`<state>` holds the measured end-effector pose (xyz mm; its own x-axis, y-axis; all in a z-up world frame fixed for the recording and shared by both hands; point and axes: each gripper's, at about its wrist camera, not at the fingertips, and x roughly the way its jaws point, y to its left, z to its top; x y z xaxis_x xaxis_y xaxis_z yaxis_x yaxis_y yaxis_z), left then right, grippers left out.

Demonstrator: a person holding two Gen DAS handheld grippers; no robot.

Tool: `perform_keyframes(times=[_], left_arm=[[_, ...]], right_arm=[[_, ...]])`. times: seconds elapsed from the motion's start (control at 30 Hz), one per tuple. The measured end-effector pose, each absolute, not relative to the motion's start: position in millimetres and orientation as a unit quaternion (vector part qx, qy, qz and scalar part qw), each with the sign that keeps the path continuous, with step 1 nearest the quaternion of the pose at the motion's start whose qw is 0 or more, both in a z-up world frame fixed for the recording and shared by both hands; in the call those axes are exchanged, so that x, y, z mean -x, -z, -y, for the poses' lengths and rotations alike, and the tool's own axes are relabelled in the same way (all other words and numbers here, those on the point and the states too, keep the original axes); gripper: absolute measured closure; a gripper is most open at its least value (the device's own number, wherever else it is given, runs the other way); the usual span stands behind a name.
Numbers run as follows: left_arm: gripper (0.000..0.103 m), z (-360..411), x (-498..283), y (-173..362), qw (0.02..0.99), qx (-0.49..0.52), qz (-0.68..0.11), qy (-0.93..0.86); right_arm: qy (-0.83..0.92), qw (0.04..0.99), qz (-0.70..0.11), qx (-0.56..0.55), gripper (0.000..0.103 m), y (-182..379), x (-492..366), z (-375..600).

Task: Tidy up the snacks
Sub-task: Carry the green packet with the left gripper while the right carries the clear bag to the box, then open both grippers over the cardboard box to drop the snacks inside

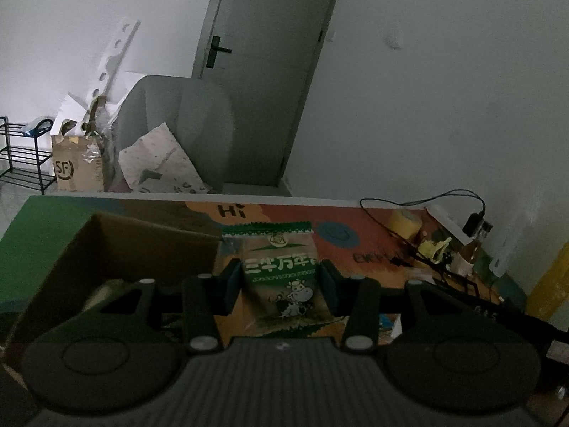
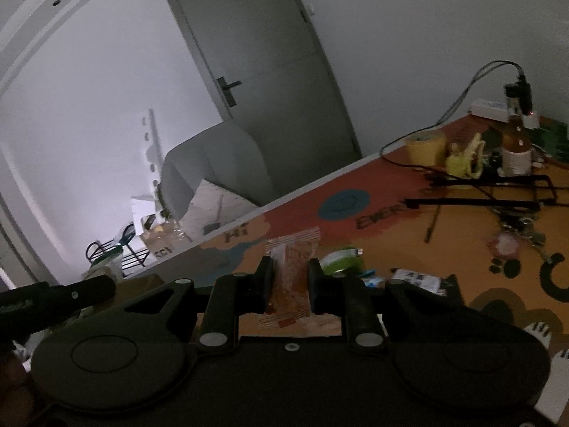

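Gripping one snack each above the patterned table: left gripper clamped on a green cow-print packet, right gripper clamped on an orange packet. One cardboard box at left, contents unclear.

green-white snack packet, orange snack packet

2 wrist views, forward-down, sharing table
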<state>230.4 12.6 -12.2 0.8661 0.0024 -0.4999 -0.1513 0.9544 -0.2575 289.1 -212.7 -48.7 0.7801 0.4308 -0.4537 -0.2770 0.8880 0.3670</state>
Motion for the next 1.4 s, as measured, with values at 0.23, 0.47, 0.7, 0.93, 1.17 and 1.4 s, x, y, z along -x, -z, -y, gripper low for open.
perform_keyframes(times=[0.23,0.47,0.7,0.93,1.17,1.4], left_arm=[[0.057,-43,-213,3,0.956,0.154,-0.243,-0.058],[0.057,-80,-199,2,0.952,0.165,-0.242,-0.085],[0.057,-105,-195,8,0.947,0.175,-0.252,-0.095],[0.043,-119,-199,16,0.941,0.189,-0.264,-0.093],[0.028,-135,-195,15,0.94,0.2,-0.252,-0.114],[0.015,-147,-190,13,0.937,0.207,-0.245,-0.142]], right_arm=[[-0.221,0.926,-0.272,-0.142,0.084,43,-282,186],[-0.247,0.92,-0.274,-0.131,0.084,40,-280,153],[-0.271,0.914,-0.278,-0.115,0.084,38,-280,120],[-0.29,0.908,-0.283,-0.105,0.084,35,-280,98],[-0.317,0.899,-0.285,-0.095,0.084,28,-281,73],[-0.365,0.871,-0.305,-0.12,0.069,20,-291,47]])
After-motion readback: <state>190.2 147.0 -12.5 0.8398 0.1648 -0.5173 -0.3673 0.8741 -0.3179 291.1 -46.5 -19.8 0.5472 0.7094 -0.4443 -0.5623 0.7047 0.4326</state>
